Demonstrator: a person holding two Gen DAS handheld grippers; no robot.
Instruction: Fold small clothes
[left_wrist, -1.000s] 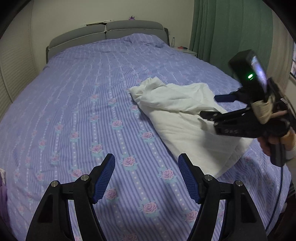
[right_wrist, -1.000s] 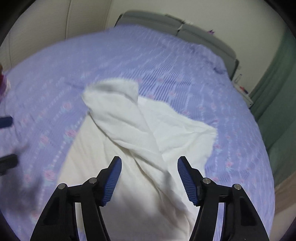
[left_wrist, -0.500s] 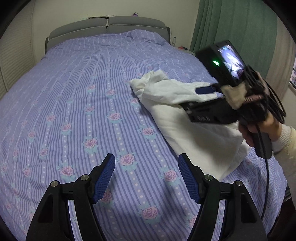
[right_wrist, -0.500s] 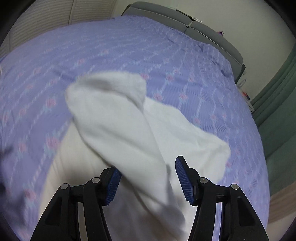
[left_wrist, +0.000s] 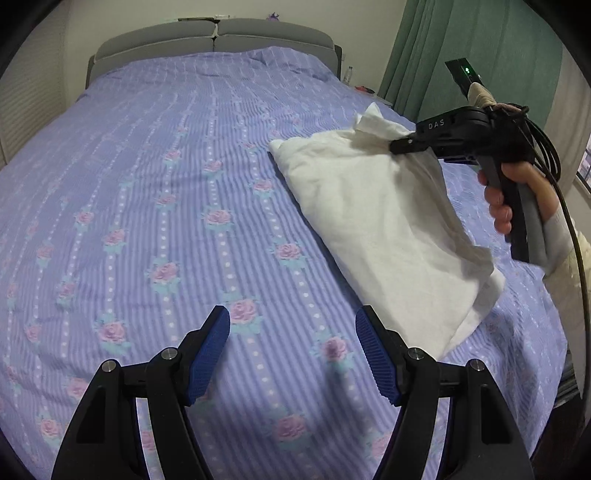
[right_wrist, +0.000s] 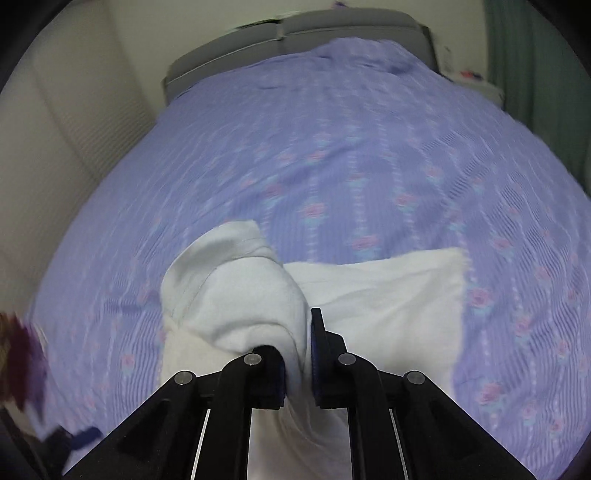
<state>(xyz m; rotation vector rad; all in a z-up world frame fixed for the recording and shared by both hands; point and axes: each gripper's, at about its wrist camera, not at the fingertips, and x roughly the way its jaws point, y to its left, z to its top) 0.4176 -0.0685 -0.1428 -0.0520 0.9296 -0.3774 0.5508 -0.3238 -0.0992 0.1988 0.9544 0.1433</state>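
Observation:
A white garment (left_wrist: 384, 221) lies on the right side of the purple flowered bedspread (left_wrist: 166, 177). My right gripper (left_wrist: 400, 144) is shut on its far upper corner and holds that fold lifted off the bed. In the right wrist view the white cloth (right_wrist: 240, 291) bunches up between the closed blue pads of the right gripper (right_wrist: 299, 354), with the rest of the garment spread flat to the right. My left gripper (left_wrist: 292, 354) hovers open over bare bedspread, left of the garment's near corner, with nothing between its fingers.
A grey headboard (left_wrist: 214, 35) stands at the far end of the bed. Green curtains (left_wrist: 424, 48) hang at the right, with a small nightstand (left_wrist: 365, 90) by them. A person's hand and pale sleeve (left_wrist: 517, 192) hold the right gripper's handle.
The right gripper has closed on a fold of the white garment and pulled it up and to the right, rolling as it went. The left gripper has barely shifted.

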